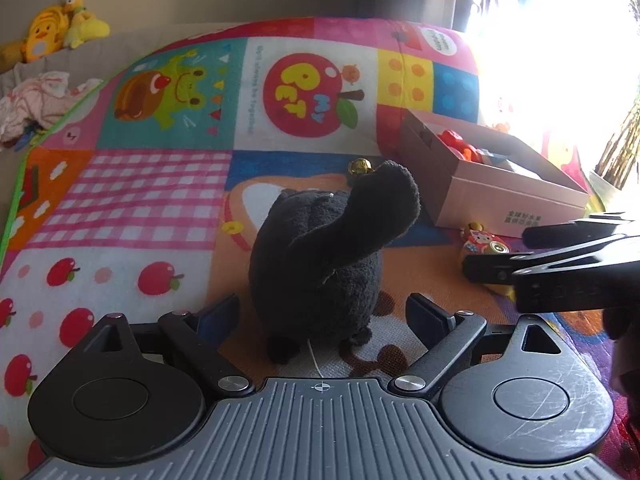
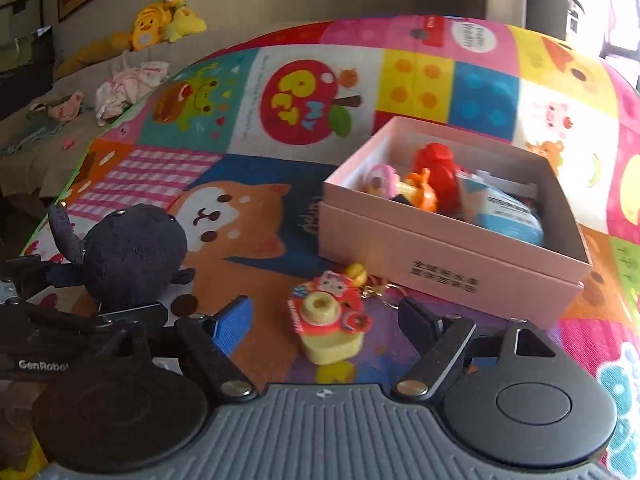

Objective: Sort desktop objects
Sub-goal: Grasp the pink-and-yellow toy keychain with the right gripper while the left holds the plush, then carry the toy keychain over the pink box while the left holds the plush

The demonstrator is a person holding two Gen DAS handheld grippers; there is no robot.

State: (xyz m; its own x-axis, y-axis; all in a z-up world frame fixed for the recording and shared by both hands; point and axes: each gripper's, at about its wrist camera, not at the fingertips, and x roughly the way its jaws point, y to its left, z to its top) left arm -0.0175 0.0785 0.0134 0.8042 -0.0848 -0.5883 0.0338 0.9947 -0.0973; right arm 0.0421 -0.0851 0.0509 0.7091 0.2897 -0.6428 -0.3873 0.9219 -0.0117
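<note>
a black plush toy (image 1: 320,256) stands upright on the bright patchwork play mat (image 1: 132,200), right between the spread fingers of the left tool (image 1: 320,312); the pads stand clear of its sides, so that tool is open and holds nothing. a small gold bell (image 1: 359,167) sits at the tip of its raised tail.

to the right of it, a little red and yellow camera-shaped toy (image 2: 330,320) with a keychain lies on the mat between the open fingers of the right tool (image 2: 324,316), untouched by either pad. it lies just in front of the pink box (image 2: 448,276), near its front wall. in the left wrist view the right tool's black fingers cross in front of this toy and cover most of it.

the pink box is lidless and sits on the mat. inside are a red toy (image 2: 436,168), an orange figure (image 2: 424,192), a pink and yellow piece (image 2: 382,178) and a blue and white packet (image 2: 508,216); they overlap, and i cannot tell exactly what each one is.

beyond the mat's far left edge lie crumpled pink and white cloth (image 2: 124,88) and a heap of yellow plush toys (image 2: 160,24). the far right of the left wrist view is washed out by window glare (image 1: 560,40), hiding that corner of the mat.
</note>
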